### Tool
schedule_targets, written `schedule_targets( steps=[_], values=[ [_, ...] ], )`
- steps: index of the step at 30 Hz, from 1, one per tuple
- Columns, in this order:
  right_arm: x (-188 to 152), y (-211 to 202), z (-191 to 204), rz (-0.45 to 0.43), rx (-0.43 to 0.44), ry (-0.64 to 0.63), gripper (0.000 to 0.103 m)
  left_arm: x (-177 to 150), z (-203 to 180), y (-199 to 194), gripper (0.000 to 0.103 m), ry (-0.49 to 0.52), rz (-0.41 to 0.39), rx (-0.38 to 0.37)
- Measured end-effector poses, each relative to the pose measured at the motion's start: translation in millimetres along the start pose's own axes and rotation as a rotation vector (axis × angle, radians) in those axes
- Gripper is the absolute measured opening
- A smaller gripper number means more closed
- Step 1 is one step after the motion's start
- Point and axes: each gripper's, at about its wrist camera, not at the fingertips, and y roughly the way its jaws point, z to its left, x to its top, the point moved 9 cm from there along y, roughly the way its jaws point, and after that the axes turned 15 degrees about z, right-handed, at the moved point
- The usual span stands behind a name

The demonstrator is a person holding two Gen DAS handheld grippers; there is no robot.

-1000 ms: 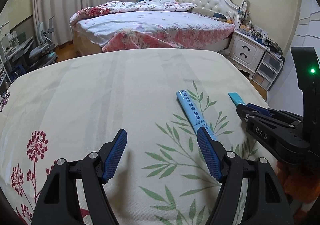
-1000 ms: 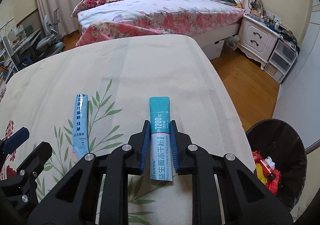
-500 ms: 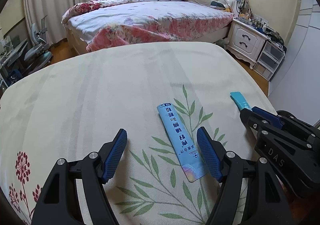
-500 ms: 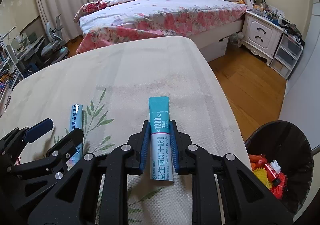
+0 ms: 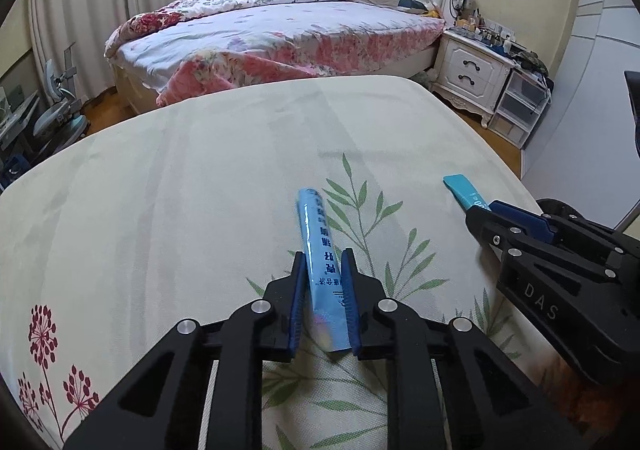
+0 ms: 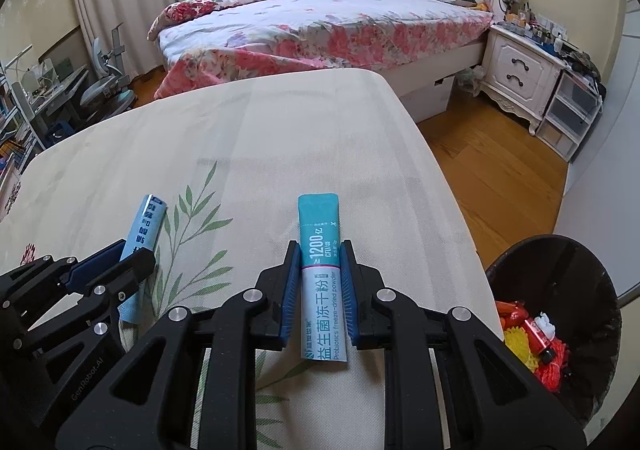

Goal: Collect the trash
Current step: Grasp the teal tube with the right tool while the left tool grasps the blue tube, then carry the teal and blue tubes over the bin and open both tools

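A light blue sachet (image 5: 316, 226) lies on the cream, leaf-printed tablecloth (image 5: 180, 190). My left gripper (image 5: 322, 256) is closing on it, and both blue pads touch its sides. In the right wrist view the same light blue sachet (image 6: 146, 218) sticks out ahead of the left gripper (image 6: 134, 252). My right gripper (image 6: 320, 250) is shut on a teal and white sachet (image 6: 318, 218), held just over the cloth. That teal sachet (image 5: 464, 190) and the right gripper (image 5: 486, 210) also show at the right of the left wrist view.
A black bin (image 6: 560, 250) with red and yellow trash (image 6: 532, 334) stands on the wooden floor just past the table's right edge. Beyond the table are a bed (image 6: 320, 22), a white nightstand (image 6: 520, 66) and plastic drawers (image 6: 572, 110).
The left gripper slid over to the light blue sachet and its jaws went from wide open to closed on it. The right gripper kept still with the teal sachet.
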Motion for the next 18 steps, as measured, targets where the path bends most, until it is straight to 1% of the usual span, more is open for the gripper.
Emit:
schedule_targets(
  steps=[1,2,4,10,18],
  values=[
    [-2,-1,1,0.000,-0.001,-0.001,0.020,-1,0,-1,0.010,-0.003,-0.002,-0.006],
    [-4,-2,1,-0.001,-0.002,-0.001,0.020,-4,1,-2,0.009,-0.009,-0.002,-0.026],
    [-9,-4,2,-0.001,-0.002,0.000,0.019,-7,3,-5,0.009,-0.021,-0.003,-0.040],
    [-25,-11,4,-0.003,0.005,0.007,0.019,-21,8,-15,0.008,-0.037,-0.023,-0.048],
    [-47,-27,6,-0.021,0.010,0.009,0.019,-36,5,-29,0.008,-0.042,-0.045,-0.060]
  ],
)
